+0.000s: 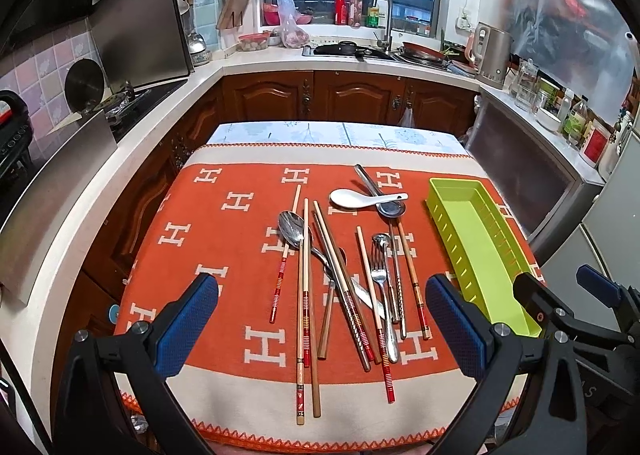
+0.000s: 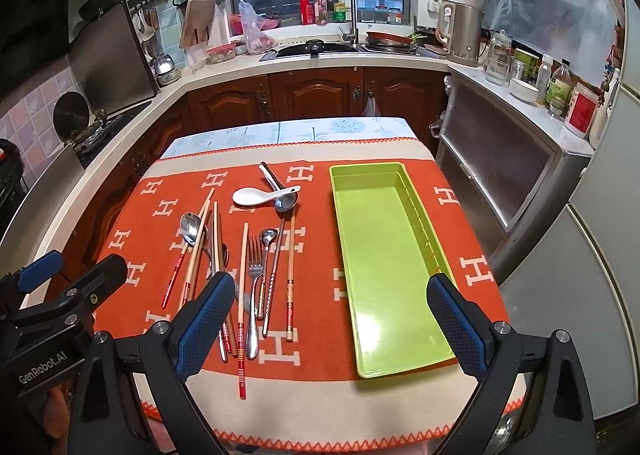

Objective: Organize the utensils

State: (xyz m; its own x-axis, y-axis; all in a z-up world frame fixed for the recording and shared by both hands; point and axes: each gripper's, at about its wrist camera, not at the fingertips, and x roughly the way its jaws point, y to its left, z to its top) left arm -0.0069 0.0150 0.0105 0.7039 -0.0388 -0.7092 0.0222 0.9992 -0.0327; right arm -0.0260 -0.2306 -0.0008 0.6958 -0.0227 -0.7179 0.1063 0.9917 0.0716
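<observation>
Several chopsticks [image 1: 306, 287] [image 2: 243, 295], a fork [image 1: 382, 295] [image 2: 255, 287], metal spoons [image 1: 292, 229] [image 2: 191, 229] and a white ceramic spoon [image 1: 360, 199] [image 2: 256, 196] lie jumbled on an orange cloth [image 1: 224, 247] [image 2: 316, 255]. An empty lime-green tray [image 1: 476, 239] [image 2: 384, 255] stands to their right. My left gripper [image 1: 320, 319] hovers open over the near ends of the utensils. My right gripper [image 2: 332, 319] hovers open between the pile and the tray's near end. Neither holds anything.
The cloth covers a small table whose near edge [image 2: 320, 439] lies just below the grippers. Kitchen counters [image 1: 280, 55] with a sink, a kettle [image 2: 460, 35] and bottles surround it. A fridge [image 2: 600, 295] stands at the right.
</observation>
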